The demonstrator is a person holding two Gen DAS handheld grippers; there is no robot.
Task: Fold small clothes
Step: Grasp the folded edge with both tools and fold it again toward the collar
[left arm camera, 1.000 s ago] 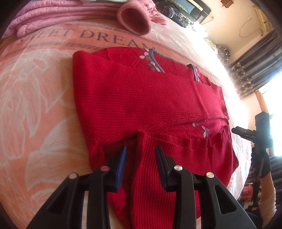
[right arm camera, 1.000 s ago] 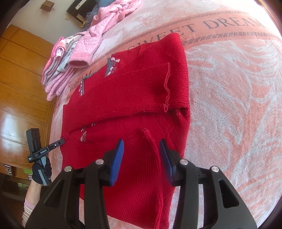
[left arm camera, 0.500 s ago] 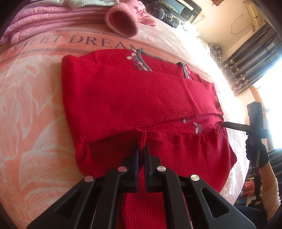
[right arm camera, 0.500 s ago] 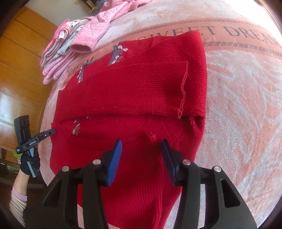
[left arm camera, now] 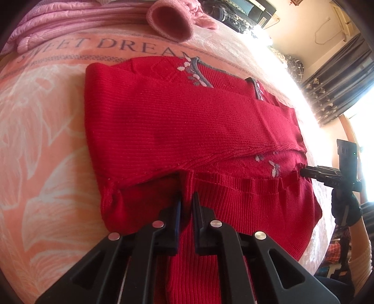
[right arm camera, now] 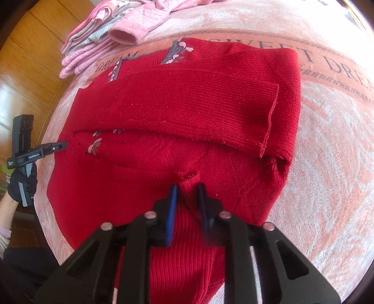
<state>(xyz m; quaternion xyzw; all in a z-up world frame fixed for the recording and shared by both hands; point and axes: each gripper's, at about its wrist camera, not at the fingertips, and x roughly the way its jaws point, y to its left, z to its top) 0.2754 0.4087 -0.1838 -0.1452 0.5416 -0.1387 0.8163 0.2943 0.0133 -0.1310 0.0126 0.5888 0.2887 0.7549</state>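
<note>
A red knit sweater (left arm camera: 175,131) lies flat on a pink blanket (left arm camera: 46,117), both sleeves folded across its chest. My left gripper (left arm camera: 187,194) is shut on a pinch of the ribbed bottom hem near the left corner. In the right wrist view the same sweater (right arm camera: 187,105) fills the centre, and my right gripper (right arm camera: 187,187) has its blue pads pressed against a raised fold of the hem. Each gripper shows in the other's view at the sweater's edge: the right gripper (left arm camera: 303,171) and the left gripper (right arm camera: 64,145), each held by a gloved hand.
A pile of pink clothes (left arm camera: 70,21) with a sleeve cuff (left arm camera: 169,21) lies beyond the collar, also seen as the pink clothes (right arm camera: 98,46). The blanket (right arm camera: 327,163) drops off at the bed's sides. Wooden panelling (right arm camera: 23,58) and curtains (left arm camera: 339,81) stand beyond.
Both grippers were open a second ago. The left closed on the hem first; the right has now closed on it too. Both moved slightly forward along the hem.
</note>
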